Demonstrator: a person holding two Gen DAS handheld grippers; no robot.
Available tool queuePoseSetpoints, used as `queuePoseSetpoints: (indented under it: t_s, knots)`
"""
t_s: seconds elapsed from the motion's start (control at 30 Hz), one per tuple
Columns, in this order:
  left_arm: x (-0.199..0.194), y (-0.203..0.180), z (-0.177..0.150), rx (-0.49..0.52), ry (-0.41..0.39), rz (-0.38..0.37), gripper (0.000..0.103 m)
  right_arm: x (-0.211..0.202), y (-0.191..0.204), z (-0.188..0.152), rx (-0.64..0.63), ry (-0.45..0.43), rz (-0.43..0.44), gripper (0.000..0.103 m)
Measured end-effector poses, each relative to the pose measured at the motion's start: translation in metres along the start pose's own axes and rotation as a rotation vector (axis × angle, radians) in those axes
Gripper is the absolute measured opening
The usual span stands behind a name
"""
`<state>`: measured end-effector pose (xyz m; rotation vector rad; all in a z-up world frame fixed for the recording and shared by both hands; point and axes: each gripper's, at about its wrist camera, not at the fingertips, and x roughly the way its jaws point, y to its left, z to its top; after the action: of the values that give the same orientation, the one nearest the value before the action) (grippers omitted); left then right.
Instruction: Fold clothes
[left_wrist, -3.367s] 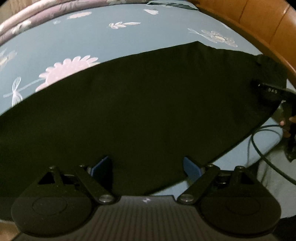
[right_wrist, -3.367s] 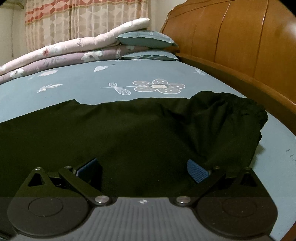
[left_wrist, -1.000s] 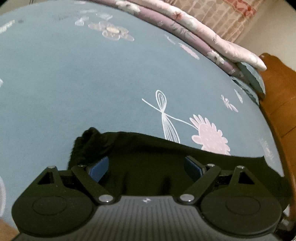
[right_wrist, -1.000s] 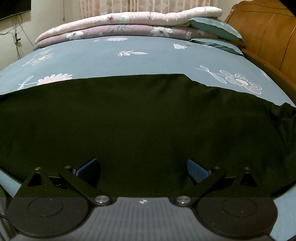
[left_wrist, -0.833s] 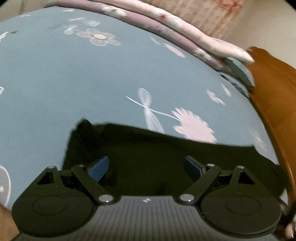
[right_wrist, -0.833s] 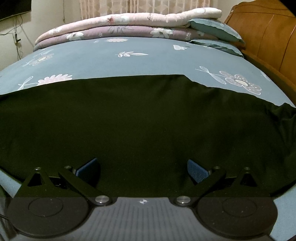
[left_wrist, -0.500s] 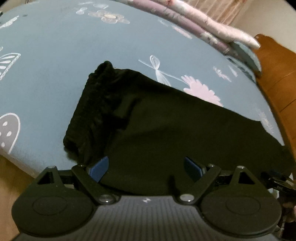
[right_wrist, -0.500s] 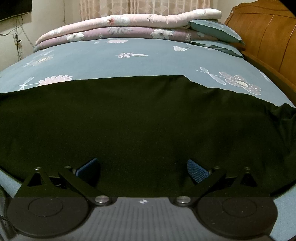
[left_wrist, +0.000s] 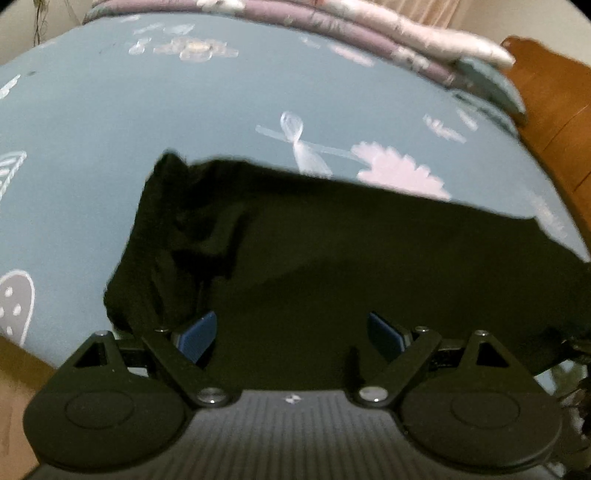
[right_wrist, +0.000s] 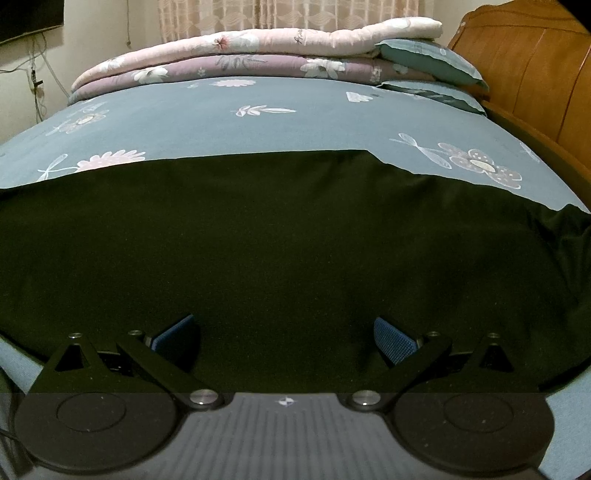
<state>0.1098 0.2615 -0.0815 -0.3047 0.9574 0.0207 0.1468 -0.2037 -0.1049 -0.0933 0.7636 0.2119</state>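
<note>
Looking through your left wrist view: the left gripper (left_wrist: 291, 332) has its blue-padded fingers spread wide, holding nothing, above the black fabric garment (left_wrist: 332, 258) that crosses mid-frame, bunched at centre left, on the blue-grey floral bedsheet (left_wrist: 110, 110). Right wrist view: your right gripper (right_wrist: 284, 338) likewise gapes empty over the garment (right_wrist: 277, 251), which lies flat across the lower frame; folded pink quilts (right_wrist: 258, 48) sit at top.
</note>
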Motion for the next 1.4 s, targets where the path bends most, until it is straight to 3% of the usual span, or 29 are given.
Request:
queuePoseSetpoints:
  t_s: [0.23,0.43,0.67,1.0,1.1,1.4]
  knots:
    - [-0.016,-0.018,-0.001,0.056,-0.069,0.008,0.089,-0.002,-0.005,0.011,-0.031,0.037,0.034,0.103]
    - [-0.010,-0.043,0.009,0.186,-0.114,0.080,0.090,-0.011,-0.019,0.038,-0.042,-0.061,0.003,0.103]
    - [0.020,-0.033,0.015,0.130,-0.057,0.082,0.090,0.009,-0.046,0.080,-0.080,-0.125,-0.057,0.103]
    - [0.031,-0.021,0.018,0.063,-0.051,0.081,0.093,0.083,-0.081,0.112,0.072,-0.073,0.057,0.103]
    - [0.031,-0.017,0.019,0.026,-0.071,0.075,0.093,0.103,-0.093,0.109,0.090,-0.037,-0.005,0.103]
    - [0.031,-0.010,0.022,-0.045,-0.092,0.056,0.094,0.074,-0.123,0.105,0.146,-0.097,-0.077,0.103]
